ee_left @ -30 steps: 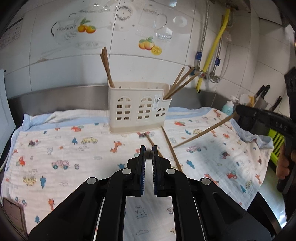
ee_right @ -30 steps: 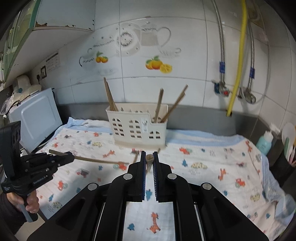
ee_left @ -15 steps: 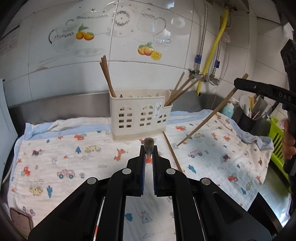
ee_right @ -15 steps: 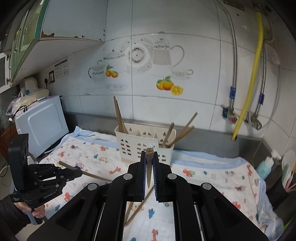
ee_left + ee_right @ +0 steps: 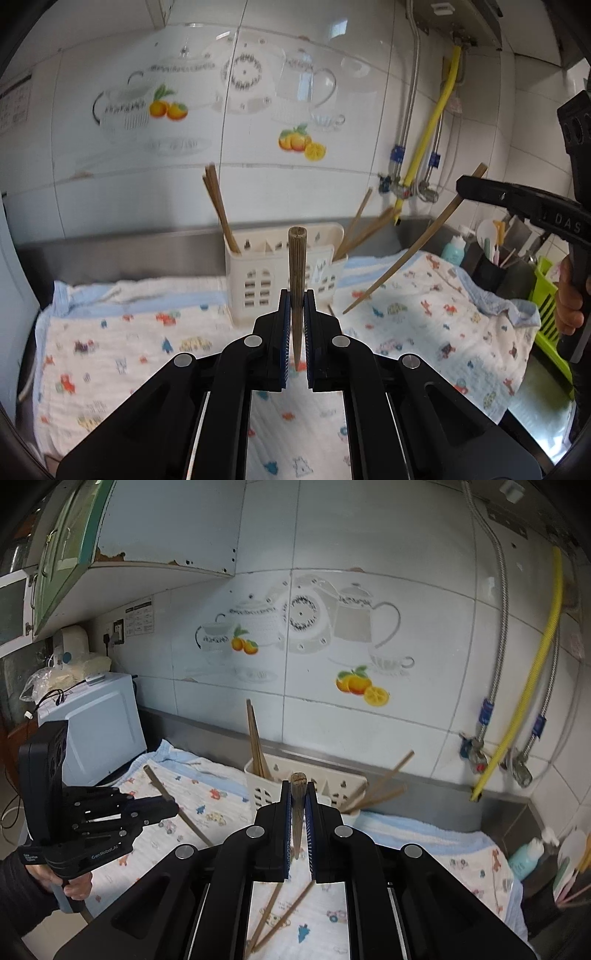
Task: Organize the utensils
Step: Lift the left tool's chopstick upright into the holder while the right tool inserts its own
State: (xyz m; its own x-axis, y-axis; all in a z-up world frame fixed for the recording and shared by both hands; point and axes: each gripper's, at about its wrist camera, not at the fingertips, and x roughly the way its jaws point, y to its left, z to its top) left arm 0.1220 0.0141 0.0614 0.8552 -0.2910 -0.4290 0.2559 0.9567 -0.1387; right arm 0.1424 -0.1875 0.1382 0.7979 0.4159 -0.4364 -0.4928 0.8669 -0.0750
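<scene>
Your left gripper (image 5: pixel 295 314), lower centre of its own view: jaws clamped on one brown chopstick (image 5: pixel 297 273), which stands upright between the pads with its blunt end uppermost and its thin tip showing below, near the middle of the frame. From the right wrist view this same gripper (image 5: pixel 173 808) sits at the left edge, your hand (image 5: pixel 75 884) around the handle, the chopstick slanting from upper left to lower right through its tip.

Your right gripper (image 5: pixel 298 805), lower centre of its own view: likewise closed on a second chopstick (image 5: pixel 297 812), upright, blunt end on top. In the left wrist view it enters from the right edge, (image 5: pixel 461 184), the held stick running down and left from it, tip clear above the cloth.

Item, cream slotted utensil holder (image 5: pixel 258 280): centre of frame, behind the grippers, standing on the cloth by the steel backsplash. Two chopsticks lean in its left compartment (image 5: pixel 216 206); several more lean out of its right end (image 5: pixel 365 229).

Item, two loose chopsticks (image 5: pixel 284 912): lying on the cloth, seen bottom centre of the right wrist view, between the gripper arms.

Item, printed cloth (image 5: pixel 122 354) with small cartoon figures: covers the counter.

Item, yellow hose (image 5: pixel 432 140): on the tiled wall, upper right.

Item, white microwave (image 5: pixel 96 731): left of the right wrist view.
</scene>
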